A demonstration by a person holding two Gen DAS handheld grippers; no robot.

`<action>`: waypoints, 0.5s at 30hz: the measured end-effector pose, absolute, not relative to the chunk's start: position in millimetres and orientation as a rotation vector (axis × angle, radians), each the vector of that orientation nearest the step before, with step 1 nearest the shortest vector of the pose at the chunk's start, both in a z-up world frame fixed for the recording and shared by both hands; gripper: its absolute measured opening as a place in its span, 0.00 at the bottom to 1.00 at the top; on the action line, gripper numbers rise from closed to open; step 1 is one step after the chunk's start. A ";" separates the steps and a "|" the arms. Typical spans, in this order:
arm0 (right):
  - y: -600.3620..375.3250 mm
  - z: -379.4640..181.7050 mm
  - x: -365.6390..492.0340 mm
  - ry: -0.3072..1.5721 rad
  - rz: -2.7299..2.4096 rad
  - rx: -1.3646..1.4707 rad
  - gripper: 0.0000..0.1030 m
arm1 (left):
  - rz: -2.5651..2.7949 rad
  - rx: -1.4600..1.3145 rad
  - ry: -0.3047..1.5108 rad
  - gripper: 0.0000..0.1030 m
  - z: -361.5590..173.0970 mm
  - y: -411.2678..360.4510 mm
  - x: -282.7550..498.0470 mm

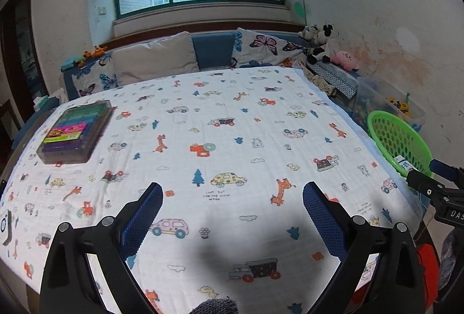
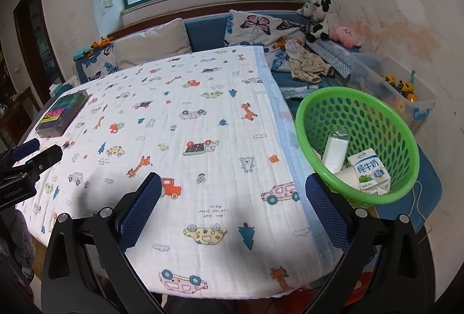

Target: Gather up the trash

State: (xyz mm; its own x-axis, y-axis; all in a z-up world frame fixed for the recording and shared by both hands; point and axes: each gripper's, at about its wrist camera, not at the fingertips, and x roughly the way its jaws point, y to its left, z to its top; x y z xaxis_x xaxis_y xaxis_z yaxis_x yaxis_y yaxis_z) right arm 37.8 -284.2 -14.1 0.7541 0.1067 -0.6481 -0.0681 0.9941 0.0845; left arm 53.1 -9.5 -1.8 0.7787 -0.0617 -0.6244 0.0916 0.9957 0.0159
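A green perforated basket (image 2: pixel 377 108) stands off the table's right edge; it also shows in the left wrist view (image 1: pixel 406 140). Inside it lie a white milk carton (image 2: pixel 368 171), a clear plastic bottle (image 2: pixel 335 150) and a white paper cup (image 2: pixel 346 176). My left gripper (image 1: pixel 232 203) is open and empty above the near middle of the patterned tablecloth (image 1: pixel 220 140). My right gripper (image 2: pixel 233 198) is open and empty above the cloth's near right part, just left of the basket. Each gripper shows at the edge of the other's view.
A dark box of coloured items (image 1: pixel 75 131) lies at the table's far left, also in the right wrist view (image 2: pixel 62 113). A white device (image 1: pixel 5 227) sits at the left edge. Behind are a sofa with cushions (image 1: pixel 153 58), plush toys (image 2: pixel 322 18) and a clear toy bin (image 2: pixel 403 93).
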 end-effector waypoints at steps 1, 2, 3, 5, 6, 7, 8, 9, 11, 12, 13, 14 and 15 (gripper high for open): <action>-283.8 -13.9 37.1 0.706 0.098 0.057 0.96 | -0.082 0.045 0.671 0.91 -0.9 -9.5 52.3; -283.2 -13.5 36.4 0.703 0.101 0.059 0.96 | -0.079 0.042 0.670 0.91 -0.1 -9.0 51.1; -283.7 -13.3 35.6 0.701 0.102 0.060 0.96 | -0.075 0.039 0.667 0.91 0.8 -8.5 49.9; -283.4 -12.9 34.3 0.697 0.101 0.059 0.96 | -0.068 0.037 0.660 0.91 2.6 -7.9 47.4; -283.3 -12.7 33.8 0.695 0.100 0.058 0.96 | -0.066 0.038 0.656 0.91 3.6 -7.8 45.9; -283.2 -12.4 33.2 0.691 0.098 0.056 0.96 | -0.063 0.039 0.653 0.91 4.3 -7.7 45.1; -283.0 -12.1 32.5 0.688 0.097 0.055 0.96 | -0.058 0.041 0.650 0.91 4.8 -7.6 43.8; -282.7 -11.9 32.2 0.687 0.097 0.054 0.96 | -0.055 0.041 0.648 0.92 5.0 -7.9 43.2; -282.3 -11.6 31.6 0.686 0.100 0.055 0.96 | -0.050 0.037 0.648 0.93 5.4 -7.0 42.1; -282.4 -11.6 31.4 0.685 0.100 0.055 0.96 | -0.048 0.037 0.647 0.93 5.6 -6.6 41.5; -282.2 -11.2 30.9 0.683 0.099 0.056 0.96 | -0.046 0.037 0.646 0.93 5.6 -7.0 40.9; -282.0 -10.8 30.6 0.681 0.100 0.057 0.96 | -0.045 0.038 0.645 0.93 5.7 -6.9 40.4; -281.6 -10.4 30.9 0.682 0.101 0.056 0.96 | -0.044 0.038 0.645 0.93 5.6 -6.7 39.4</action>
State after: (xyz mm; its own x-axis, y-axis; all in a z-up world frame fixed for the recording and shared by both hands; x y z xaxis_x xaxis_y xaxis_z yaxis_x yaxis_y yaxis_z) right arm 30.9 -281.6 -10.4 0.7718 0.1120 -0.6259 -0.0752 0.9935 0.0850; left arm 39.4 -6.7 5.6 0.7984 -0.0289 -0.6014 0.0524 0.9984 0.0216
